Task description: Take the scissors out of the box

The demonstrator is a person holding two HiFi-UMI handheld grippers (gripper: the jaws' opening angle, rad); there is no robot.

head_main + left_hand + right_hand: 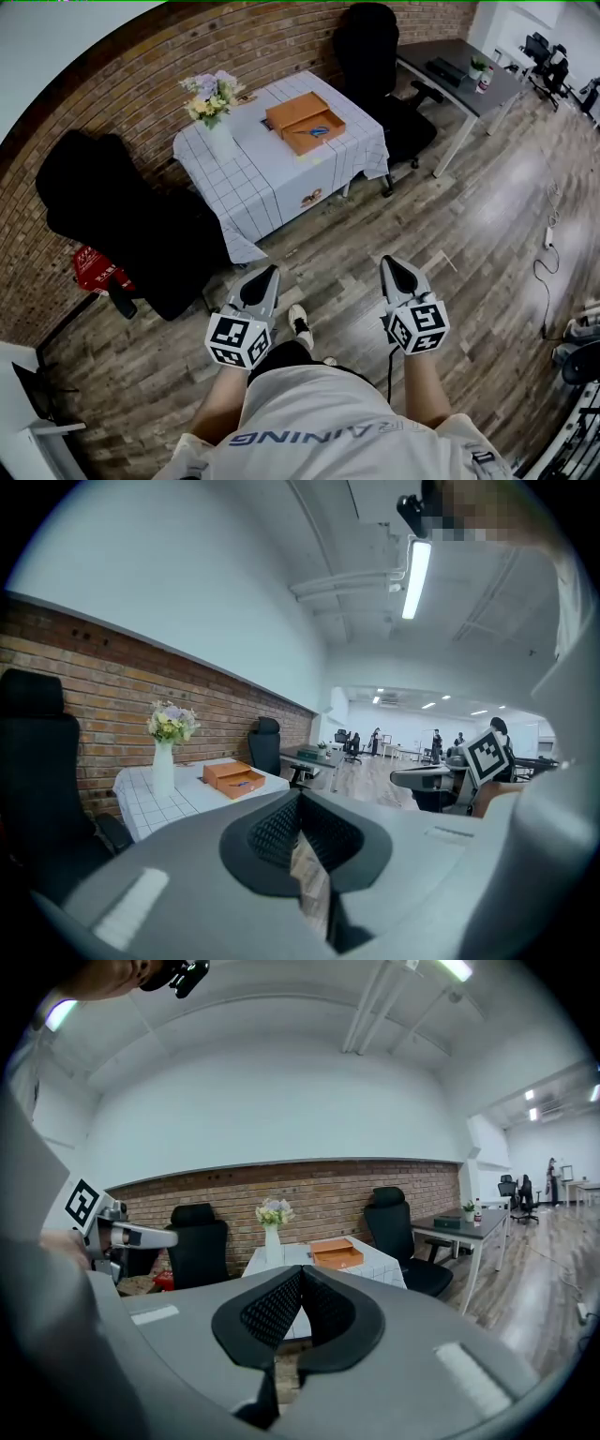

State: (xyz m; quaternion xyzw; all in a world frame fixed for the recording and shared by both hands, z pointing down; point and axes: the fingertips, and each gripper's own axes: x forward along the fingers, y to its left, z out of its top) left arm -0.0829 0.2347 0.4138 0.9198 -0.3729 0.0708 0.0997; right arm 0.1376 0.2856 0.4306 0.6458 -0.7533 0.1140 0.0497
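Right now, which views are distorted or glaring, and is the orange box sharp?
Head view: fisheye curves the brick wall, orange box small but sharp. Left gripper view: ceiling lamp glares bright. Right gripper view: even light, dark rounded corners, box readable.

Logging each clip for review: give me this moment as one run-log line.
stage: standing back from table | left gripper: shut, empty | right gripper: shut, empty | scissors: inside open box on table
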